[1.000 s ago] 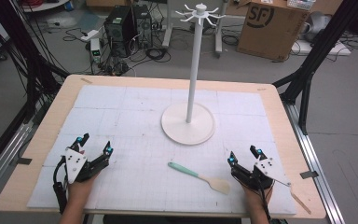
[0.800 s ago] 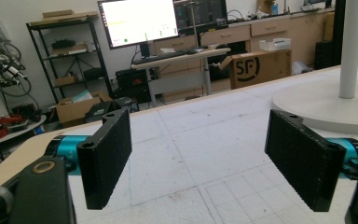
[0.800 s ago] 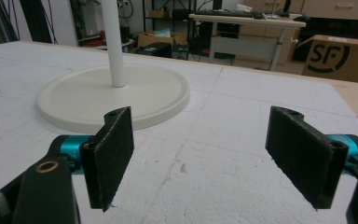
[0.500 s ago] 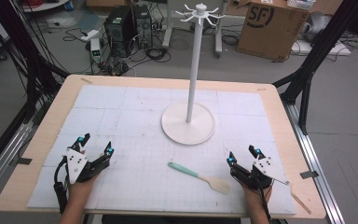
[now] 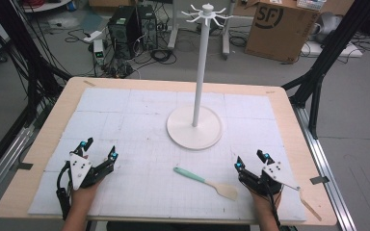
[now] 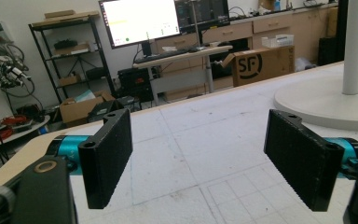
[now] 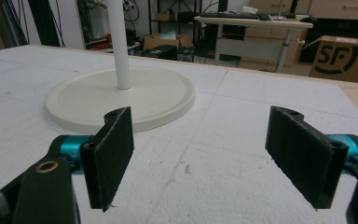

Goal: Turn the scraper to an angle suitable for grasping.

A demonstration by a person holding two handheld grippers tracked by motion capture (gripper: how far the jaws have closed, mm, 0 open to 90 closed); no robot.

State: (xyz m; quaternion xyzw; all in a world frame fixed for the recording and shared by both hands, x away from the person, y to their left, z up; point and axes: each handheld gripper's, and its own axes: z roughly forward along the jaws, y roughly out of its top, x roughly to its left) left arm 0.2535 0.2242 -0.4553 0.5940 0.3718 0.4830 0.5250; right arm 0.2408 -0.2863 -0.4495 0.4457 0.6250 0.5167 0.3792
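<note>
A white hook stand (image 5: 194,127) rises from its round base in the middle of the white mat; its base also appears as the stand base (image 6: 326,100) and the stand base (image 7: 121,98). A spatula (image 5: 206,183) with a mint-green handle and a wooden blade lies flat near the front, between the two hands. My left gripper (image 5: 98,150) rests open at the front left with nothing between its jaws, as the left gripper view (image 6: 198,158) confirms. My right gripper (image 5: 252,159) sits open at the front right, just right of the spatula's blade, and empty in the right gripper view (image 7: 200,154).
A second wooden utensil (image 5: 309,203) lies near the table's front right edge, beside my right hand. The wooden table (image 5: 38,159) has black frame posts and rails at both sides. A cardboard box (image 5: 279,29) and computer towers stand on the floor beyond.
</note>
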